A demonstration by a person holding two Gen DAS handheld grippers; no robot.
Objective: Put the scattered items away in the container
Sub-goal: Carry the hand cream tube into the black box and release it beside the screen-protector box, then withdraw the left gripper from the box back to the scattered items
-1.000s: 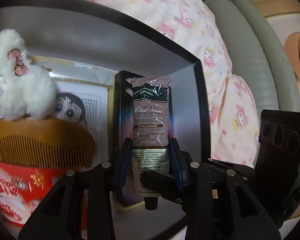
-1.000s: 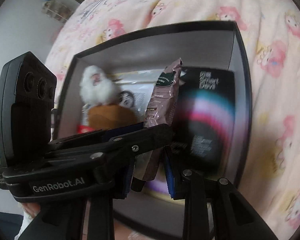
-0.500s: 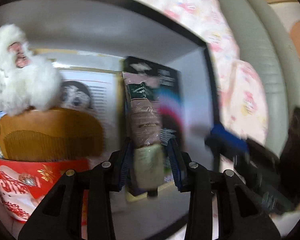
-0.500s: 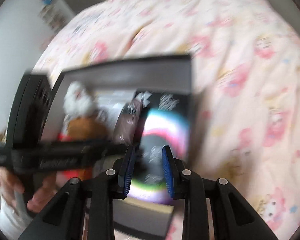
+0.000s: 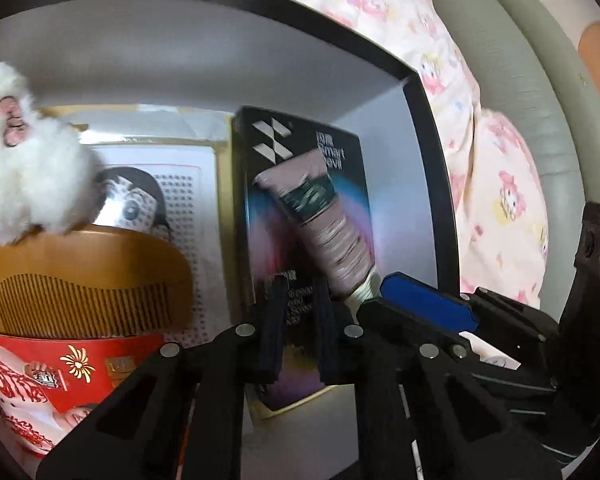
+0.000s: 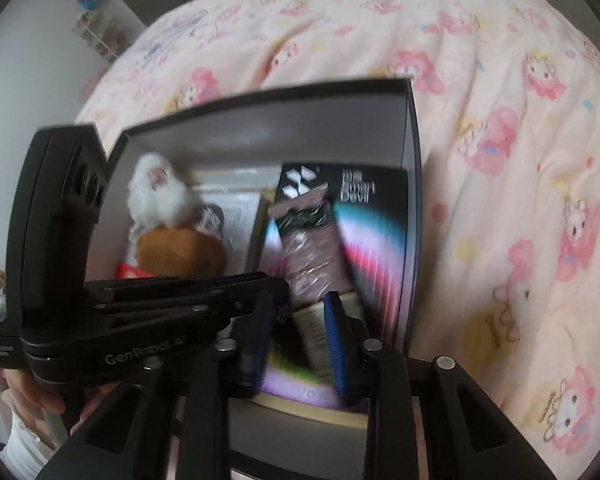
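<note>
The pink hand cream tube (image 5: 324, 220) lies tilted on a black box (image 5: 300, 152) inside the grey open container (image 5: 204, 52). My left gripper (image 5: 298, 336) is open and empty just in front of the tube's lower end. My right gripper (image 6: 296, 340) is open above the container, its blue pads (image 6: 336, 336) on either side of the tube's cap end (image 6: 312, 328); whether they touch it I cannot tell. The tube (image 6: 308, 240) shows blurred in the right wrist view.
In the container (image 6: 260, 132) lie a white fluffy toy (image 5: 24, 168), a wooden comb (image 5: 84, 280), a red packet (image 5: 40, 376) and a printed card (image 5: 172, 200). A pink patterned blanket (image 6: 500, 160) surrounds it. A grey cushion (image 5: 520, 80) lies on the right.
My left gripper has let go of the hand cream tube, which now lies tilted on the black box. My right gripper has come back over the container.
</note>
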